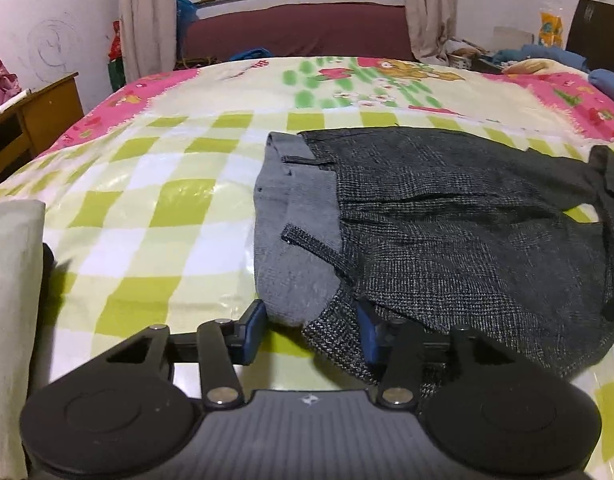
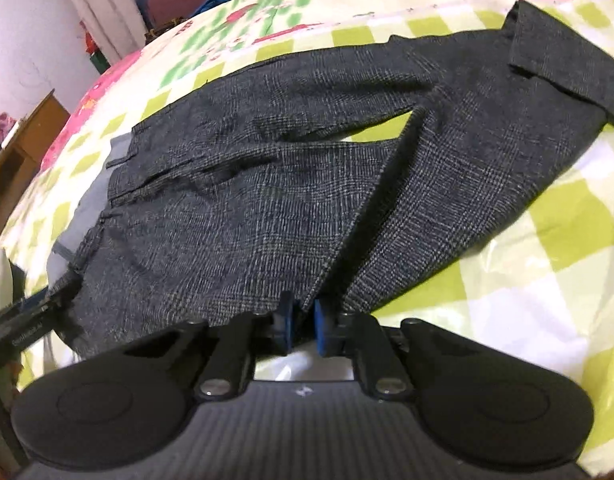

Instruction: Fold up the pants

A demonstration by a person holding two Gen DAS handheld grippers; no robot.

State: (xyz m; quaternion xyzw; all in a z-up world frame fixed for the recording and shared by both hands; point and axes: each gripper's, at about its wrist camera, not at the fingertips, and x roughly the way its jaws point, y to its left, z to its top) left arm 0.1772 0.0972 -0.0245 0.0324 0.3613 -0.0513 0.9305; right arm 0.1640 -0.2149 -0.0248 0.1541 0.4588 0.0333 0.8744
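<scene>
Dark grey checked pants lie flat on the bed, waist to the left and legs running right. The light grey waistband lining is turned out. My left gripper stands at the near waistband corner, which lies flat between its blue pads; the jaws are wide apart and open. In the right wrist view the pants spread ahead, with a leg cuff at the far right. My right gripper is shut on the near edge of the fabric, which runs down between its close-set pads.
The bed cover is a glossy green-and-white check with a pink cartoon border. A wooden desk stands left of the bed. Blue clothes and clutter lie at the far right corner. A pale cloth hangs at the near left.
</scene>
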